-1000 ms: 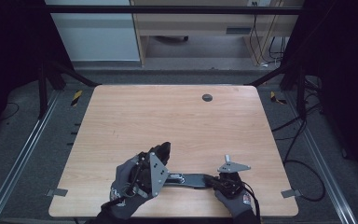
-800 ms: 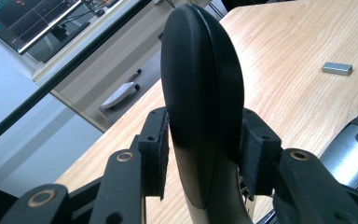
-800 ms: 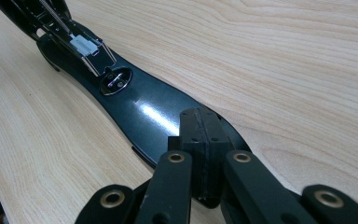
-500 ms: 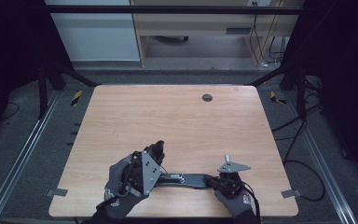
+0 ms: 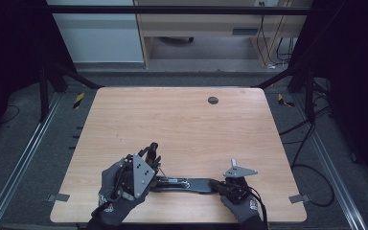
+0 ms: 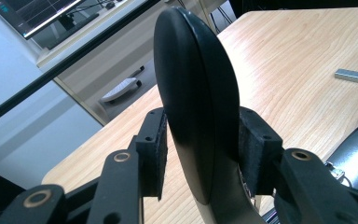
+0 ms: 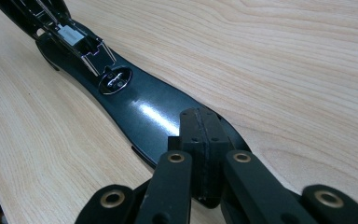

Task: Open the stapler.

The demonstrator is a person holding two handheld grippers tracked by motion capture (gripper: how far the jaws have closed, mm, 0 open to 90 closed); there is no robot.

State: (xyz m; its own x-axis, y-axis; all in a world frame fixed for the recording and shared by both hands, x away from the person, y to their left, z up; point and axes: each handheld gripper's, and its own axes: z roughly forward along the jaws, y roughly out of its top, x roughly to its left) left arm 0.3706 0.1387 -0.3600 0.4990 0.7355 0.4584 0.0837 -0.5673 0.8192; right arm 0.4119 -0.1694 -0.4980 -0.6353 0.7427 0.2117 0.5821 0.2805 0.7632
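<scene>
Work in hand: a long black body [image 5: 182, 183] lies flat on the table [image 5: 182, 120] at the lower middle of the high view, and its loose black cover [image 6: 196, 93] looks ready to be fitted or carried off.
Long axis: the body runs left to right across the frame, nearly level, between the two hands.
Left gripper [image 5: 152, 151]: half closed, its pads pressing either side of the cover, which stands on edge between them and rises toward the top of the left gripper view.
Right gripper [image 5: 215, 186]: jaws closed pad to pad, resting on the right-hand end of the body; from the right gripper view [image 7: 200, 126] it seems to be pinning that end down.
Open bay [image 7: 81, 39]: at the body's far end, upper left in the right gripper view, with metal contacts showing.
Relation that matters: the cover sits just above and behind the body's left end, so the left gripper is nearer the bay.
Judgement: the cover's length would need to line up with the body's axis.
Also there: a small grey block [image 6: 349, 75], well apart on the wood.
</scene>
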